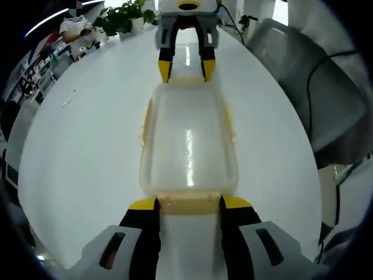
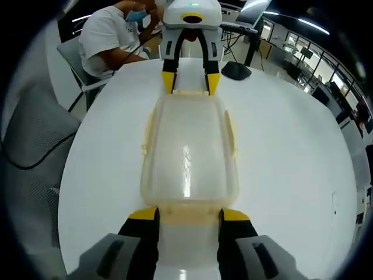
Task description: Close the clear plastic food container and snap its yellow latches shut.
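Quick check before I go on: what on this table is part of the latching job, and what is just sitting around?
For the job:
- clear plastic container, lid on
- yellow end latch between the left gripper fingers
- far end latch at the right gripper

Just lying about:
- potted plant
- grey chair
- black computer mouse
- seated person
- small white scrap

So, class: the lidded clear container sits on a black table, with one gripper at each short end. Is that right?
Not quite: the table is white, not black, as the left gripper view shows. The rest holds: the lidded clear container lies between the left gripper at one short end and the right gripper at the other.
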